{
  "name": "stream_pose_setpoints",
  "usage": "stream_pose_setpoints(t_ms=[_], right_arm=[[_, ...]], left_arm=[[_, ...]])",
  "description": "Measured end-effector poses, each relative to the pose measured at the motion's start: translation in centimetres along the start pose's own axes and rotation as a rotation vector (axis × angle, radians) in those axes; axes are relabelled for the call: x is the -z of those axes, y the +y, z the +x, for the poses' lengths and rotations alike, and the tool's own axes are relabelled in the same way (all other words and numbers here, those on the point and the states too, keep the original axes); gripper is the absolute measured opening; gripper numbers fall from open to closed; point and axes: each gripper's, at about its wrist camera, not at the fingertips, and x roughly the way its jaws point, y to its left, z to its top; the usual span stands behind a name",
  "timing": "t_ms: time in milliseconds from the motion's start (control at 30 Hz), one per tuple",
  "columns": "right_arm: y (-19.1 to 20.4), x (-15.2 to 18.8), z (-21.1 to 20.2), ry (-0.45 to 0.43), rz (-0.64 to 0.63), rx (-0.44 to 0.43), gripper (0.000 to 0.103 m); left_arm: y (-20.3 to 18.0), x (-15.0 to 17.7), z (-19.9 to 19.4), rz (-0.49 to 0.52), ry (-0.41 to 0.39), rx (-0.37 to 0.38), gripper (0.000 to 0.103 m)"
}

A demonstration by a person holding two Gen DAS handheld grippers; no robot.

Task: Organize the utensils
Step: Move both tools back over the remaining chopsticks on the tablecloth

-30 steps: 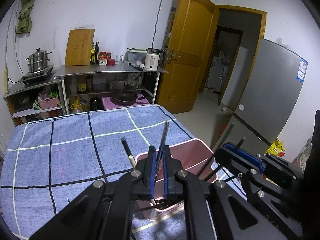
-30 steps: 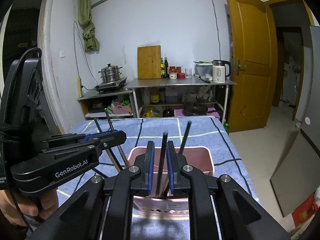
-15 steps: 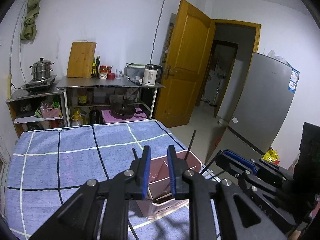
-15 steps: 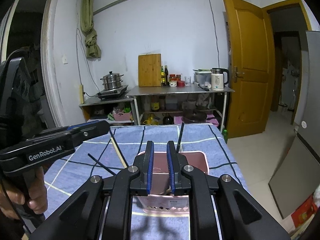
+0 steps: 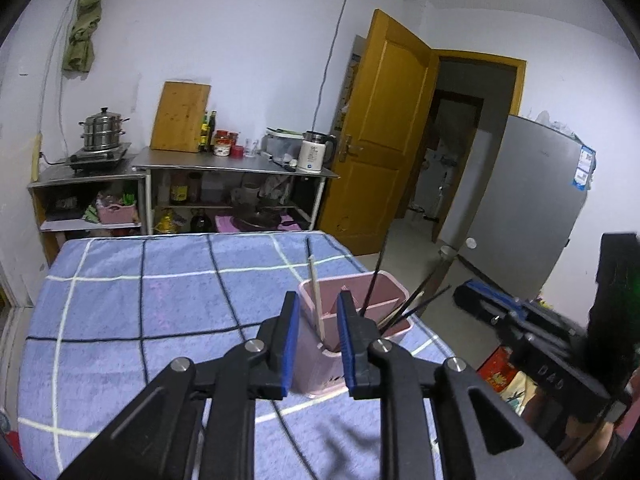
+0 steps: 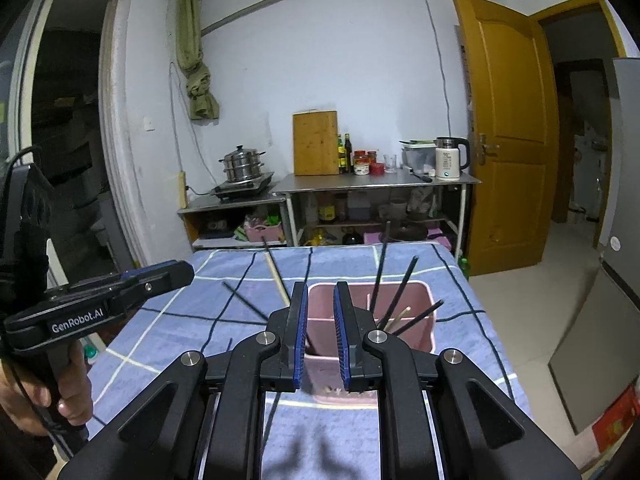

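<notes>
Plainly, we held both grippers back from the pink utensil holder (image 6: 416,304), which stood on the blue checked cloth (image 5: 160,304) with dark chopsticks (image 6: 400,284) and a pale wooden chopstick (image 5: 316,300) leaning out of its compartments. Our left gripper (image 5: 318,314) had just been opening; its jaws stood narrowly apart with nothing between the pads. Our right gripper (image 6: 320,308) also stood narrowly apart, gripping nothing. We saw a hand (image 6: 36,400) around the left gripper's handle.

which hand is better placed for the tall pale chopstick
Left. Left gripper, jaws just opening and empty, lines up with the tall pale wooden chopstick in the pink plastic bin; the right gripper points beside it.
</notes>
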Motion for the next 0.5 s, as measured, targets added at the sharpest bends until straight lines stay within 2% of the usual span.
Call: stream_pose_setpoints(t_ms=[233, 367, 500], right_arm=[[1.2, 1.8, -0.1, 0.035, -0.008, -0.05, 0.013], [1.8, 3.4, 0.5, 0.074, -0.005, -0.064, 0.013], [2.3, 4.9, 1.4, 0.114, -0.001, -0.082, 0.013]], left_arm=[[1.3, 2.6, -1.4, -0.005, 0.011, -0.053, 0.021], [2.5, 4.3, -1.9, -0.029, 0.031, -0.081, 0.027], [4.0, 6.3, -1.8, -0.056, 0.064, -0.113, 0.027]])
